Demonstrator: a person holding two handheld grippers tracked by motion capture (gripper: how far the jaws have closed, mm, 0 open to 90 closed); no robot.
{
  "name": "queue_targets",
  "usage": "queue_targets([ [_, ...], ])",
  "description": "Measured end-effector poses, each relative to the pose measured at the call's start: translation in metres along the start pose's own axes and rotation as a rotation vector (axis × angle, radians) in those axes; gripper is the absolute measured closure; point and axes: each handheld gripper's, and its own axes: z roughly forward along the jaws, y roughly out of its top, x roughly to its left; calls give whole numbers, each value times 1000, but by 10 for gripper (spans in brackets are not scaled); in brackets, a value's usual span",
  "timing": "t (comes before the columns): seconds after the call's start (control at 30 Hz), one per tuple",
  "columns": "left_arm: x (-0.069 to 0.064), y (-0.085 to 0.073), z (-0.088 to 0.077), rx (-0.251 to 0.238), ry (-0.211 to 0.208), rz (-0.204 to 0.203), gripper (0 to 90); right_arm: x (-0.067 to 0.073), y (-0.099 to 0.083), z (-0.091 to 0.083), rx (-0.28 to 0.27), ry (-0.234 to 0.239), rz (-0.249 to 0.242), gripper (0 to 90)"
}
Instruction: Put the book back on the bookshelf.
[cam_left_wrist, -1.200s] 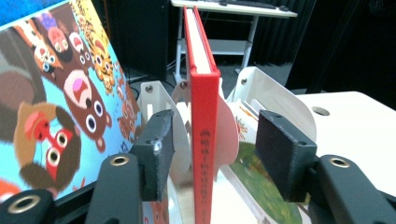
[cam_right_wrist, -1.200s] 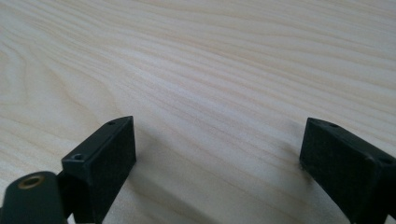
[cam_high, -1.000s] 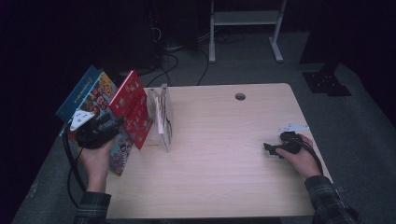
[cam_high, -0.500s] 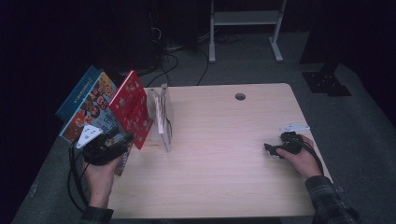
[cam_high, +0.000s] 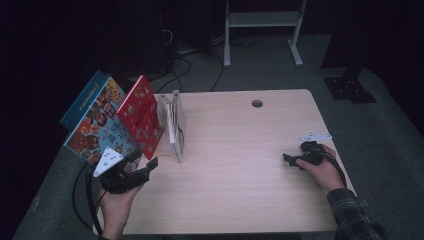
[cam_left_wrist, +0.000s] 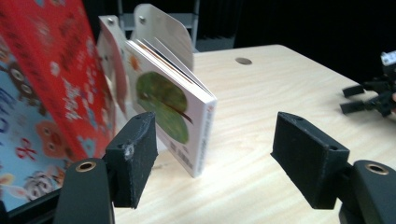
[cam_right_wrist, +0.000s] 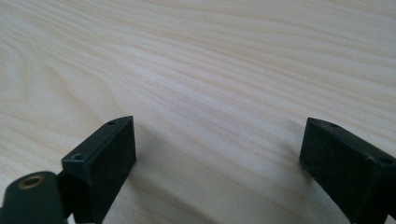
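Observation:
Several picture books lean in a row at the table's left edge: a blue cartoon-covered book (cam_high: 100, 127), a red book (cam_high: 142, 117) and a white book (cam_high: 170, 125) resting against a metal bookend (cam_high: 177, 125). My left gripper (cam_high: 145, 167) sits just in front of them near the table's front left. Its jaws have just been opening and nothing is between them. In the left gripper view, the left gripper (cam_left_wrist: 219, 149) faces the white book (cam_left_wrist: 173, 116) and the red book (cam_left_wrist: 56, 70). My right gripper (cam_high: 292, 161) rests open on the table (cam_high: 240, 165) at the right; its jaws (cam_right_wrist: 219, 144) frame bare wood.
A round cable hole (cam_high: 257, 103) sits at the table's far edge. Beyond the table stand a white frame's legs (cam_high: 227, 40), and cables (cam_high: 190, 65) lie on the floor. Light wood stretches between the two hands.
My left gripper has drawn back from the leaning books toward the table's near edge and sunk a little. The blue cartoon book now shows in full. The right hand has kept still.

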Motion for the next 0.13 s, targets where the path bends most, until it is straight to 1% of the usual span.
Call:
queue_targets([
  [0.13,-3,-2,2,4,-16,-4,284,0,0,0,-1,0,0,97],
])
